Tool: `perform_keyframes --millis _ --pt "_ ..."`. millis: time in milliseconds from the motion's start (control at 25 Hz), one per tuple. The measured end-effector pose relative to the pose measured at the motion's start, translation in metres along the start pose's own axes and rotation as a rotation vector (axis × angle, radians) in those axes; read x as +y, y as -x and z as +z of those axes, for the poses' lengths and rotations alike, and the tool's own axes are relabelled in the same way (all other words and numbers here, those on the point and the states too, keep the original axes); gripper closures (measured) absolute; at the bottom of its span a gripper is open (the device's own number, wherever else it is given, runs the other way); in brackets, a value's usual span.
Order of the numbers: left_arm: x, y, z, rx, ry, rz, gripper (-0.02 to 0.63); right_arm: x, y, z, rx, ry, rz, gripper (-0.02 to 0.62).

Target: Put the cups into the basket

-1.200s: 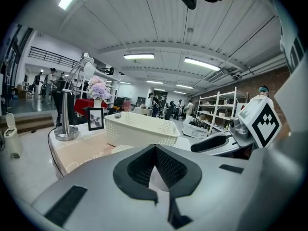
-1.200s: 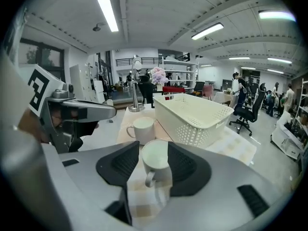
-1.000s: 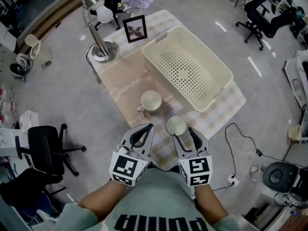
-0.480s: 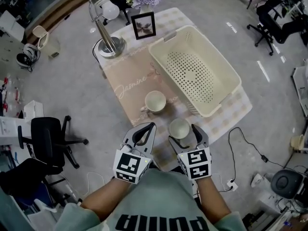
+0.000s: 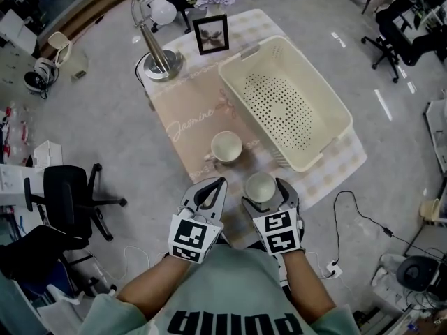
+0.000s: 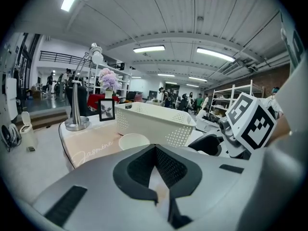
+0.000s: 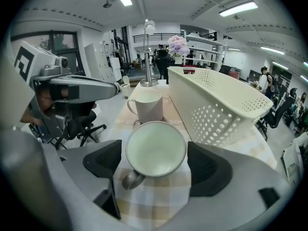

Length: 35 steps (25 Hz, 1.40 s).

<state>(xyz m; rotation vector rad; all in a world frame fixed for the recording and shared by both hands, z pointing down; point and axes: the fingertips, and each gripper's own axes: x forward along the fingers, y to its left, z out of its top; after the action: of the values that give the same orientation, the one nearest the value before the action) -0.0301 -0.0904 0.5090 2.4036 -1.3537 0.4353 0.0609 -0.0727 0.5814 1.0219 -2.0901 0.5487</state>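
Cups (image 5: 226, 146): none in the basket (image 5: 347, 117) yet, upper right. Right gripper (image 5: 264, 194) jaws have just been opening, wide around the near cup (image 5: 260, 185), not gripping; left gripper (image 5: 216, 183) closed, empty.

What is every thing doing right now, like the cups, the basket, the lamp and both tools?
near cup: upright, empty, on the checked cloth.
far cup: upright, empty, on the pink mat.
basket: upright, empty.
lamp: standing; lit or not, cannot tell.
picture frame: standing.
left tool: shut, empty.
right tool: open, jaws just opened wider, near cup between them.
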Motion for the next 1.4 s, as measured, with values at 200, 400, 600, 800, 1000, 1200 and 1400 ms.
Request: perform_keyframes --millis 200,400,600,800,1000,1200,1400 --pt "0.0 -0.002 0.001 -0.001 -0.003 0.001 0.603 0.0 -0.008 -0.005 0.033 0.025 -0.013 0.195" --pt "0.0 -0.003 -0.002 0.007 -0.008 0.006 0.603 -0.003 -0.014 -0.01 0.057 0.046 -0.021 0.195" --pt "0.002 -0.006 -0.005 0.016 -0.011 0.016 0.603 -0.004 -0.018 -0.011 0.052 0.053 -0.024 0.196" --pt "0.005 -0.004 -0.006 0.02 -0.011 0.025 0.603 -0.004 -0.018 -0.011 0.035 0.052 -0.031 0.196" --pt "0.003 0.0 -0.003 0.014 -0.015 0.025 0.603 -0.004 -0.01 -0.009 0.016 0.059 -0.039 0.196" --pt "-0.001 0.004 0.006 -0.007 -0.014 0.018 0.603 -0.003 0.01 0.007 -0.036 0.035 -0.039 0.196" --pt "-0.006 0.008 0.021 -0.041 -0.021 0.015 0.603 0.0 0.037 0.026 -0.077 0.018 -0.033 0.196"
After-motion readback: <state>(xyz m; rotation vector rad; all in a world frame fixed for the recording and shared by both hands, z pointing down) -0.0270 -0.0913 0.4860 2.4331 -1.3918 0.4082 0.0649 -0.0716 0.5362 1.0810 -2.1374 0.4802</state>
